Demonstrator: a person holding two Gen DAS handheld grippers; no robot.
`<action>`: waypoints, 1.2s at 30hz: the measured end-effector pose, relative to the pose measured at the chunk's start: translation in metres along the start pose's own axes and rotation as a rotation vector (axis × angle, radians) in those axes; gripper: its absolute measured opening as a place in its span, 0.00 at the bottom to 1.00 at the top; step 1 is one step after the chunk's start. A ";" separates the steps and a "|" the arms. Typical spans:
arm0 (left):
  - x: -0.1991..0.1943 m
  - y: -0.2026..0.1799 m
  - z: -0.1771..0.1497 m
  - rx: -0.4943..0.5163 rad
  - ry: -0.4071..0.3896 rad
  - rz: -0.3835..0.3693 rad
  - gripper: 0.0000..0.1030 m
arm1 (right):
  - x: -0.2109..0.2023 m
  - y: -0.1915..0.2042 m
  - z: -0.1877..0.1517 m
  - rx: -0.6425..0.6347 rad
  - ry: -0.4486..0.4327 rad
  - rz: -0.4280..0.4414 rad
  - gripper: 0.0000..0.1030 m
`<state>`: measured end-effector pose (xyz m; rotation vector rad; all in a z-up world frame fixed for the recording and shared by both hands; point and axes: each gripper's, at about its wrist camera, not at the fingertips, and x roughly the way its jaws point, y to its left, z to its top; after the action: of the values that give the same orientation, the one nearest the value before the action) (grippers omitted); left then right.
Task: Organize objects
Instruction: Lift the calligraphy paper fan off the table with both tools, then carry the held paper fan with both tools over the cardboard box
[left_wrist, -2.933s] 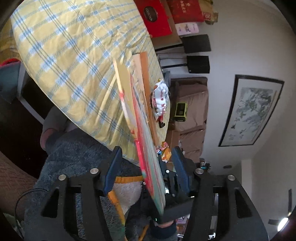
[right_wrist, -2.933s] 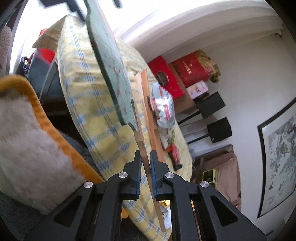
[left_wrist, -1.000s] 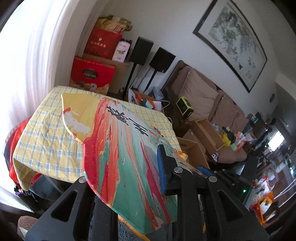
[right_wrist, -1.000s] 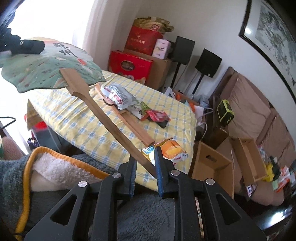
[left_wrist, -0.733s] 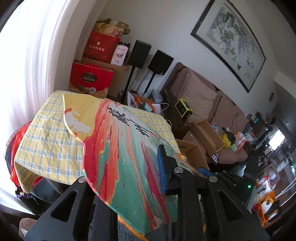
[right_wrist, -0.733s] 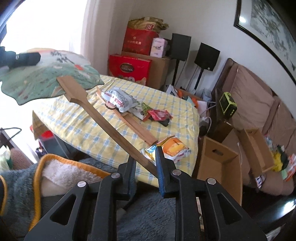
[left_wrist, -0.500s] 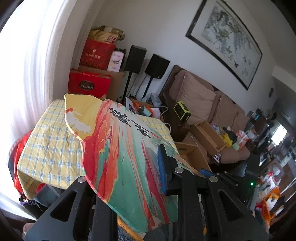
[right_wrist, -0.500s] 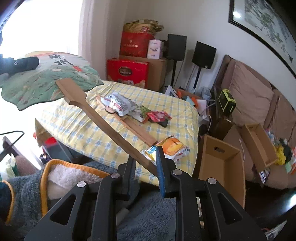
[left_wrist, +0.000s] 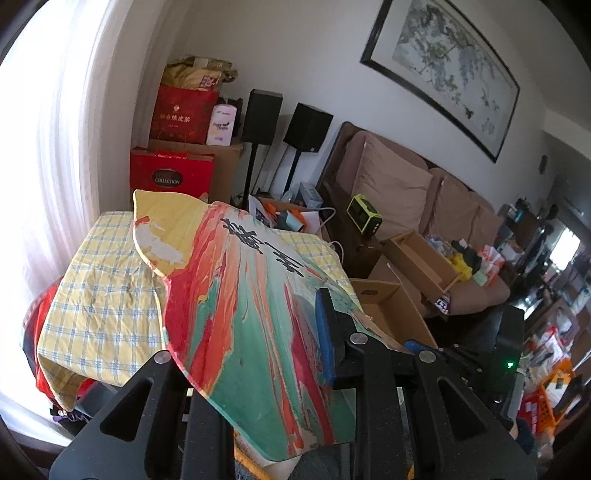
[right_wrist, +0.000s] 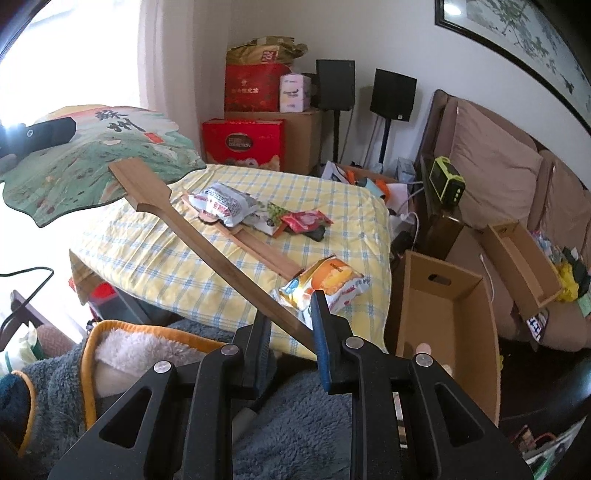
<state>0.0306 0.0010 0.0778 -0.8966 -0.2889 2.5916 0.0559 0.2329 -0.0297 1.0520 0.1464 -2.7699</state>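
Observation:
A large flat fan (left_wrist: 240, 295), painted red, green and yellow with black characters, hangs above the table. My left gripper (left_wrist: 255, 339) is shut on its blade; the blue-padded finger lies on top and the other is hidden beneath. In the right wrist view the blade (right_wrist: 92, 166) shows green at far left, with a black left finger (right_wrist: 44, 134) on it. Its long wooden handle (right_wrist: 207, 243) slants down into my right gripper (right_wrist: 291, 328), which is shut on the handle's end.
The yellow checked table (right_wrist: 177, 273) carries a second wooden stick (right_wrist: 266, 254), a white snack bag (right_wrist: 225, 205), red packets (right_wrist: 306, 221) and an orange bag (right_wrist: 325, 284) at its near edge. An open cardboard box (right_wrist: 443, 317) stands right, before a brown sofa (right_wrist: 491, 158).
The fan, edge-on in the oldest frames, now lies flat. Over the last second both grippers rolled slightly and carried it a little upward; both grips are unchanged.

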 end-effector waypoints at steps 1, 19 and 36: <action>0.001 -0.002 0.001 0.005 0.001 0.001 0.21 | 0.000 -0.001 0.000 0.004 0.000 0.002 0.20; 0.011 -0.060 0.028 0.123 -0.028 0.003 0.21 | -0.013 -0.044 -0.004 0.134 -0.063 0.051 0.21; 0.058 -0.090 0.037 0.154 0.018 -0.062 0.21 | -0.024 -0.071 -0.008 0.149 -0.074 -0.155 0.21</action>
<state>-0.0089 0.1049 0.1026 -0.8422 -0.1090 2.5082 0.0645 0.3071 -0.0177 1.0098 0.0115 -2.9950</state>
